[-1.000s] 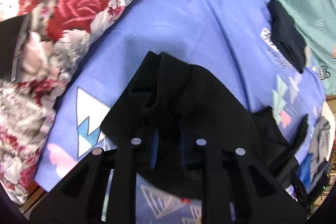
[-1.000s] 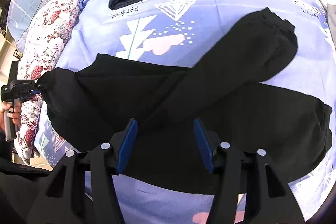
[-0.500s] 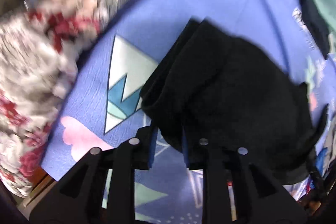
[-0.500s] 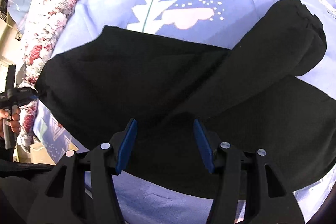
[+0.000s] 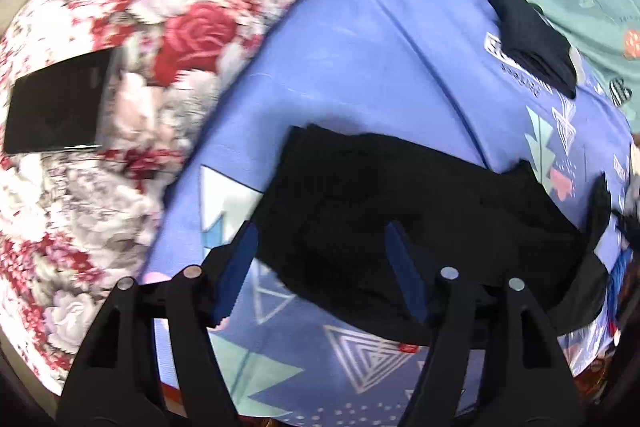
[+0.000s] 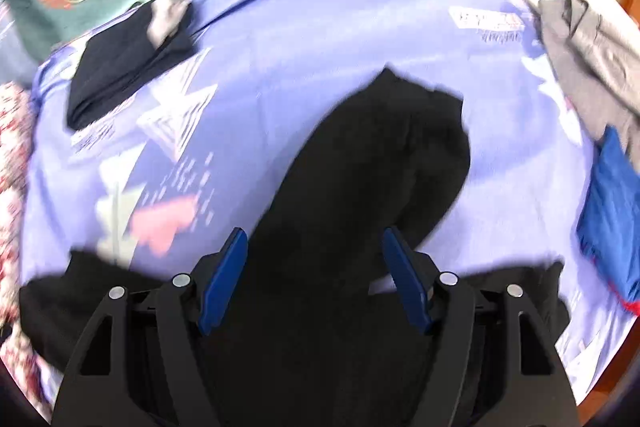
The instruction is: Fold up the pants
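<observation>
Below us, black pants (image 5: 400, 227) lay spread on the blue bedsheet (image 5: 380, 67). Our left gripper (image 5: 320, 259) had just been opening, jaws apart over the waist end w/ nothing pinched. Our right gripper (image 6: 316, 267) had likewise just widened, empty, above a pant leg.

Left tool (image 5: 318, 245), right tool (image 6: 314, 253): jaws just opening, angled down.
</observation>
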Action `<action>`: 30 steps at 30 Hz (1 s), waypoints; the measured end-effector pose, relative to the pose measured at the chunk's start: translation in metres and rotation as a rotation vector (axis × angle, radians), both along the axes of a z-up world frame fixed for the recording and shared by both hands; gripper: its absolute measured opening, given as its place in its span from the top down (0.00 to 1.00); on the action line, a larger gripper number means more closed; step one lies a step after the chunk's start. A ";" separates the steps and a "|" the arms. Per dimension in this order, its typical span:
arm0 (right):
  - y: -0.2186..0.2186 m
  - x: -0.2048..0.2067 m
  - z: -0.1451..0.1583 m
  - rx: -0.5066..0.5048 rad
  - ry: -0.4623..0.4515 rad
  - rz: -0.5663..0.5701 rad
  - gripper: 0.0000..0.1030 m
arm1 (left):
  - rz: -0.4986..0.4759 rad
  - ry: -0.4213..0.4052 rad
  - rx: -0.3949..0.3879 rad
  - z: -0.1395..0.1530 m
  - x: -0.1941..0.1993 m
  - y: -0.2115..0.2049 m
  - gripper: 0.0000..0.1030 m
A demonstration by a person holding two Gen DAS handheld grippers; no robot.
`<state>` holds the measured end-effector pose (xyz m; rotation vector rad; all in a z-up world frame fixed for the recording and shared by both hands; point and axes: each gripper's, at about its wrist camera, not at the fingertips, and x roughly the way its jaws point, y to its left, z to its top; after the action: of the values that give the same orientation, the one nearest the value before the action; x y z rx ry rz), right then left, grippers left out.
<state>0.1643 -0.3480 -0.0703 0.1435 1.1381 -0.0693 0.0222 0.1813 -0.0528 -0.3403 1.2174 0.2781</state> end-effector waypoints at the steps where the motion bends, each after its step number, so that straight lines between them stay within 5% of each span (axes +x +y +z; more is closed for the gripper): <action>1: 0.003 0.012 -0.003 -0.015 0.003 -0.002 0.32 | -0.007 0.006 -0.011 -0.006 0.003 -0.005 0.34; 11: 0.021 0.082 -0.049 -0.154 0.139 -0.034 0.34 | 0.063 0.085 -0.071 -0.044 -0.003 -0.001 0.31; 13: 0.007 0.084 -0.053 -0.142 0.167 -0.076 0.51 | 0.054 0.084 -0.067 -0.048 -0.005 -0.003 0.29; 15: -0.015 0.080 -0.060 -0.044 0.202 -0.146 0.97 | 0.060 0.104 -0.062 -0.056 -0.002 -0.004 0.28; 20: -0.058 0.056 -0.028 0.129 0.079 -0.221 0.98 | 0.066 0.149 -0.043 -0.071 0.004 -0.002 0.29; 26: -0.133 -0.053 0.074 0.369 -0.227 -0.273 0.98 | 0.051 0.170 -0.019 -0.077 0.018 -0.004 0.29; 30: -0.171 -0.121 0.061 0.414 -0.189 -0.320 0.98 | 0.022 0.181 0.009 -0.080 0.025 -0.005 0.29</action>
<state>0.0434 -0.5187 -0.0090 0.6873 0.9204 -0.1006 0.0475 0.1759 -0.1332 -0.3263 1.3910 0.3393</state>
